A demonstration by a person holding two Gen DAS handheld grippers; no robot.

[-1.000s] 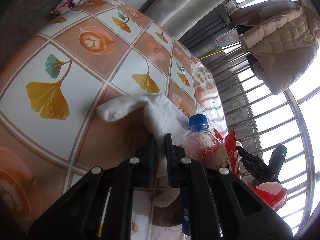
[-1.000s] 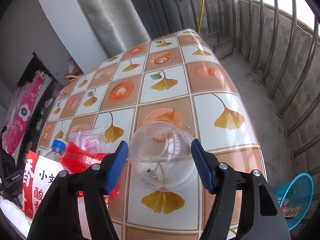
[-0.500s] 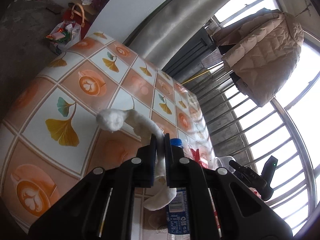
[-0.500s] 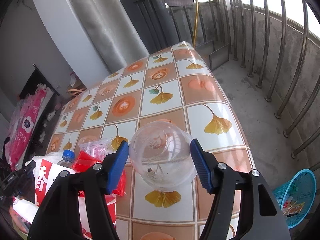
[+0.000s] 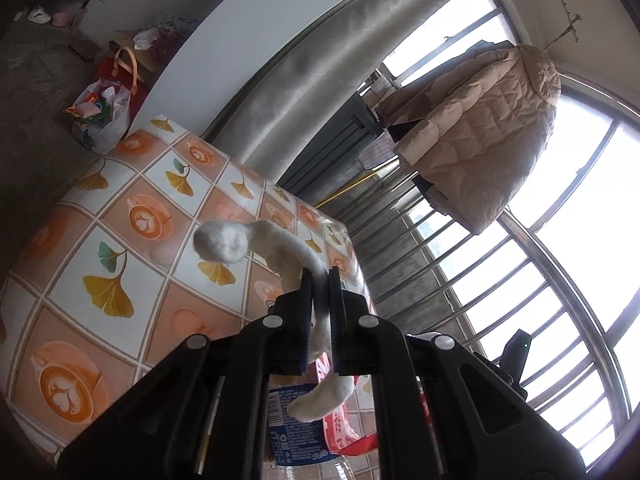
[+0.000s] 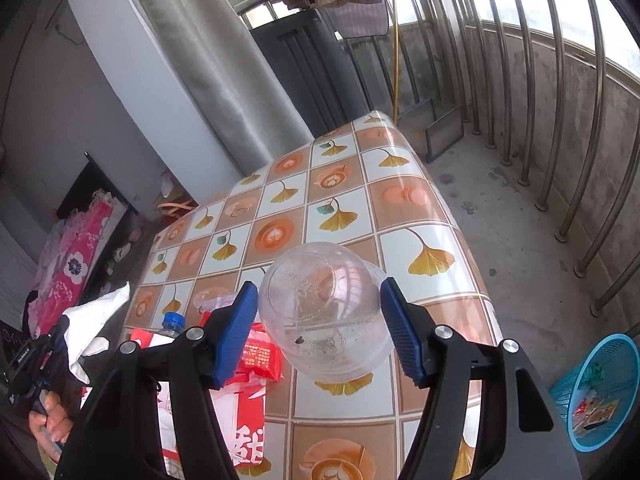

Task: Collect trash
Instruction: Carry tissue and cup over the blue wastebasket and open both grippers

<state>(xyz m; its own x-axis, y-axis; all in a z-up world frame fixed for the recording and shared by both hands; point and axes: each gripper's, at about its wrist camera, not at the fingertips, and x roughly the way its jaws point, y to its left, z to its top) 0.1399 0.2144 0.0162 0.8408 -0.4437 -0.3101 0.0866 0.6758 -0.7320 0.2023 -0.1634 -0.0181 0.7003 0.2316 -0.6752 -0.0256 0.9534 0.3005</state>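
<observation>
A limp white cloth rag (image 5: 280, 248) hung pinched between the pressed-together jaws of the left gripper (image 5: 320, 280), held in the air above the near edge of the table, one fluffy end curling up and the other drooping below the fingers. A clear, round plastic jar (image 6: 326, 312), grimy inside, sat clamped between the blue-padded fingers (image 6: 236, 332) of the right gripper (image 6: 320, 332), raised over the near half of the table, which wore a glossy cloth of orange and white squares printed with ginkgo leaves and coffee cups (image 6: 340, 208).

Near the table's near-left corner lay more litter: a red snack packet with small print (image 6: 260, 356), a red-and-white paper bag with large characters (image 6: 240, 432) and a clear plastic bottle with a blue cap (image 6: 172, 320), close together.

On the concrete floor beyond the table's right edge stood a turquoise mesh wastebasket (image 6: 600, 392) with scraps in it. A beige quilted jacket (image 5: 480, 140) hung by the barred window (image 5: 540, 280), and a grey curtain (image 6: 208, 64) fell behind the table's far edge. A white carrier bag stuffed with rubbish (image 5: 104, 116) sat on the floor past the far-left corner.
</observation>
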